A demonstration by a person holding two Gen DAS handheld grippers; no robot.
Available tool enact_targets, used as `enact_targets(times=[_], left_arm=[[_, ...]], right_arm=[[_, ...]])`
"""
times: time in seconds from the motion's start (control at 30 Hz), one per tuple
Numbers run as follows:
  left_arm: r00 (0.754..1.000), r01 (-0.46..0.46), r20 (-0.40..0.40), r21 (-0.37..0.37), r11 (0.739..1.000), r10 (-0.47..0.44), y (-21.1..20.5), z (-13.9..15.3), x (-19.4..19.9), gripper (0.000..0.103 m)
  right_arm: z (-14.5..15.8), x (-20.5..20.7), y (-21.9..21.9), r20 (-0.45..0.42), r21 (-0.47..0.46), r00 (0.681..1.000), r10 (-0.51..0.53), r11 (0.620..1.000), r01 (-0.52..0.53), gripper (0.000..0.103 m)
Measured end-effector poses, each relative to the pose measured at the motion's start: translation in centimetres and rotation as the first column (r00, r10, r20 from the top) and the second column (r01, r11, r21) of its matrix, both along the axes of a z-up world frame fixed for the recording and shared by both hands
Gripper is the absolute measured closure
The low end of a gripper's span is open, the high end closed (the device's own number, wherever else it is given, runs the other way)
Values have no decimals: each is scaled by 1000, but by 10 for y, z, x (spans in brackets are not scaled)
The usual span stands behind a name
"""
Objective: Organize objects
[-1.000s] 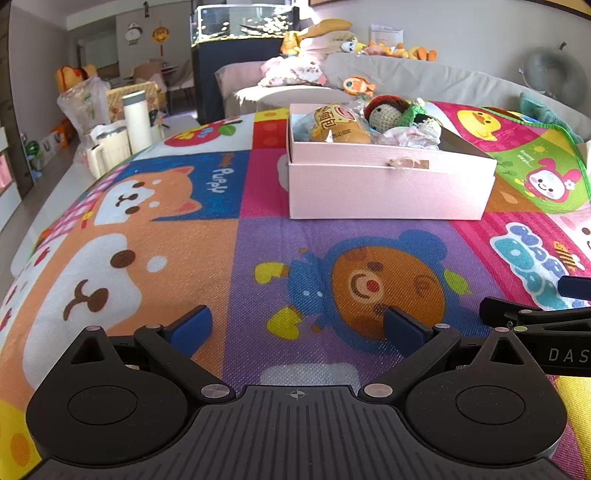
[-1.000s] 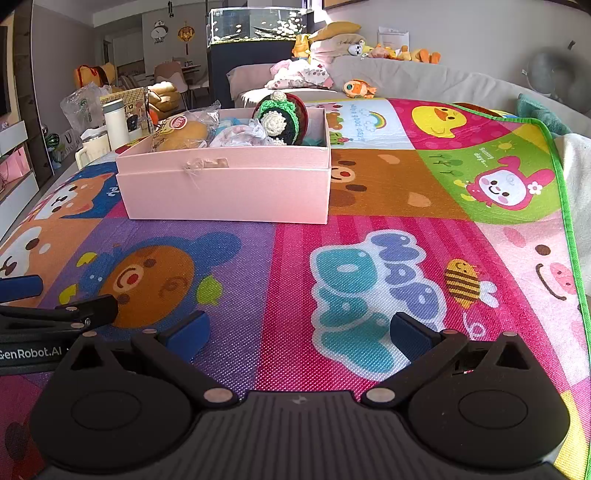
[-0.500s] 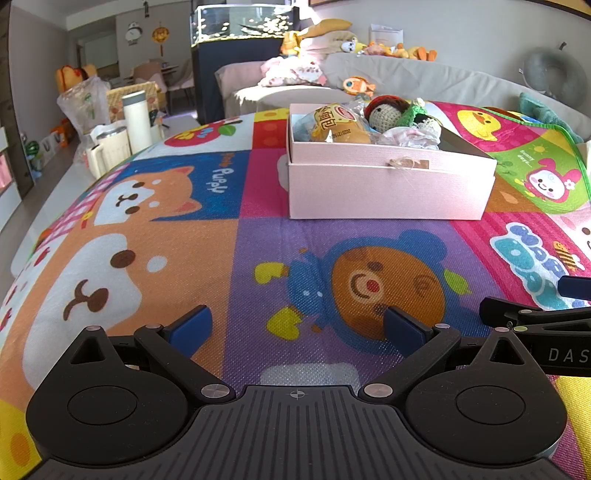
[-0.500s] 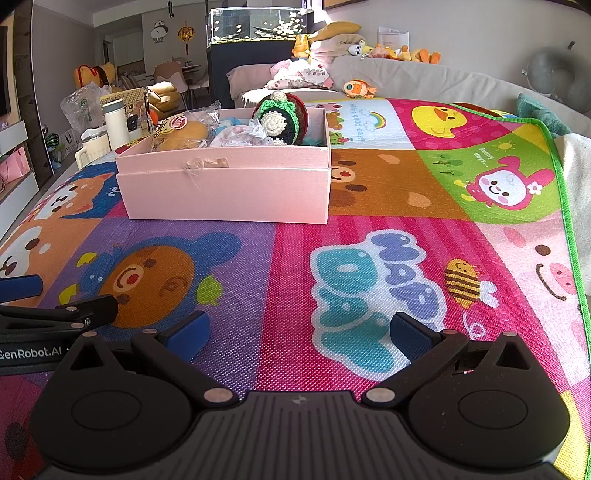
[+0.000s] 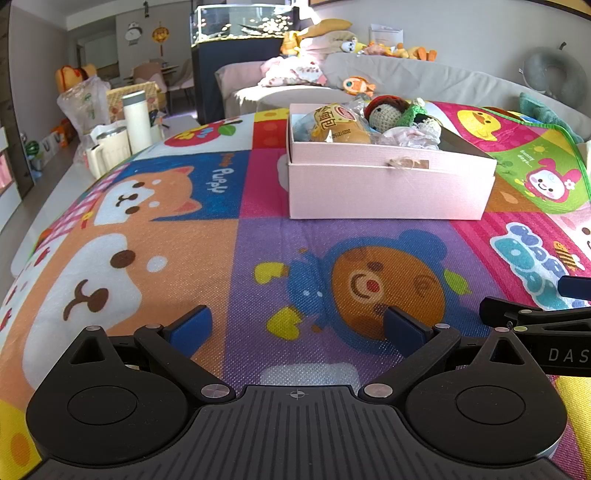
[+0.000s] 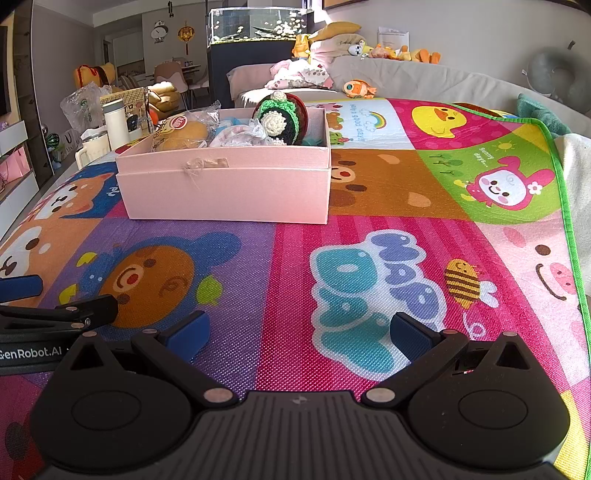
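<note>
- Two grippers rest low over a cartoon play mat (image 5: 236, 258), a woven-textured surface of coloured squares that carries a pink box (image 5: 388, 184); everything below is placed relative to that box.
- Far left of the box, off the mat's edge, stand a white thermos (image 5: 137, 120) and a white jug (image 5: 107, 151), with a plastic bag behind them.
- Left of the box the mat shows a Shiba dog on a blue square with the word "Puppy" (image 5: 220, 181).
- Behind the box, at the back of the room, are a dark fish tank (image 5: 240, 26) and a grey sofa (image 5: 424, 77) with plush toys along its top.
- Inside the box lie a wrapped bread bun (image 5: 338, 127) with a red label and Chinese characters, a crocheted doll (image 5: 388, 112) and crumpled white wrapping.
- In front of the box the left gripper (image 5: 295, 328) has its jaws wide and empty over a bear picture.
- Right of the box, in front, the mat reads "Nap Day" (image 6: 373, 291) beside a bee; further right a green square reads "Sunny days" (image 6: 487, 157).
- The right gripper (image 6: 297, 332) has its jaws wide and empty, over the "Nap Day" square.
- The left gripper's side, seen in the right wrist view, reads "GenRobot.AI"; the right gripper's side, in the left wrist view, shows "DAS".
</note>
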State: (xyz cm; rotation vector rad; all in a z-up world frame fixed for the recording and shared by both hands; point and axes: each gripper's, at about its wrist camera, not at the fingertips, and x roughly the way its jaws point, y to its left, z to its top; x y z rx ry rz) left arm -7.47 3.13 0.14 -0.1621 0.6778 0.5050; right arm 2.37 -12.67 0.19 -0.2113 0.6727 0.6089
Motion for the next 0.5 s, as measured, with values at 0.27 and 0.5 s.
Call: enact_targets(times=[0.27,0.5], left_arm=[[1000,0,0,0,1000,0,1,0,0,1],[1000,0,0,0,1000,0,0,0,0,1]], right_arm=[[0,0,0,0,0,1000,0,1000,0,0],[0,0,0,0,0,1000,0,1000,0,0]])
